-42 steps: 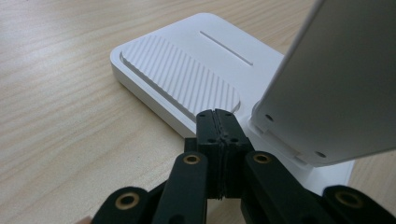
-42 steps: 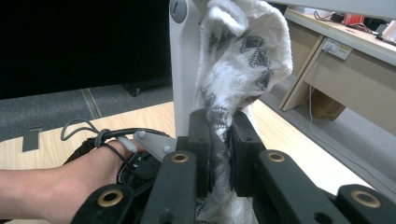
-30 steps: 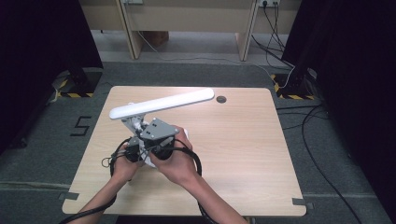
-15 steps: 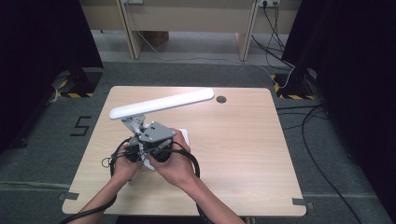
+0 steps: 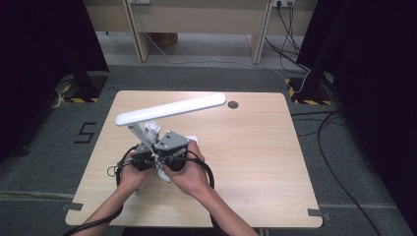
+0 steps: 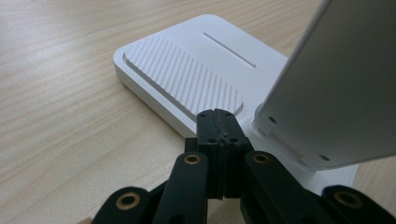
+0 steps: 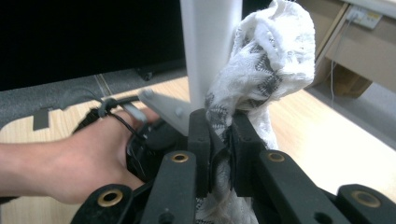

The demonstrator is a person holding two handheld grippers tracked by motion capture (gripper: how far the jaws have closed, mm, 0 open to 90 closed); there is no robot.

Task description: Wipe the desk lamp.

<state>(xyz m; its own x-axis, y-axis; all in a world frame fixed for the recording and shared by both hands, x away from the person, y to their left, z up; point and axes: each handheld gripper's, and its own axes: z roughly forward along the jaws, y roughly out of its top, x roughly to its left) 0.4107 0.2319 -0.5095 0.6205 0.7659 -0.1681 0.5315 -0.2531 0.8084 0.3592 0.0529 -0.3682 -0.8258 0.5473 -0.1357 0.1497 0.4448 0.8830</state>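
Cloth [image 7: 261,60], white with grey pattern, bunched and pinched between right gripper [image 7: 219,140] fingers, pressed right against lamp's upright stem [image 7: 210,46] just ahead of them. Looks like wiping-the-desk-lamp step, stem being done now. Next move probably: slide cloth along stem, keep pinch tight so it doesn't slip. Left gripper [image 6: 222,135] fingers pressed together, nothing between, parked low beside lamp base [image 6: 187,79] on tabletop [image 6: 56,93]. Both hands close together near base, forearms coming from near edge.
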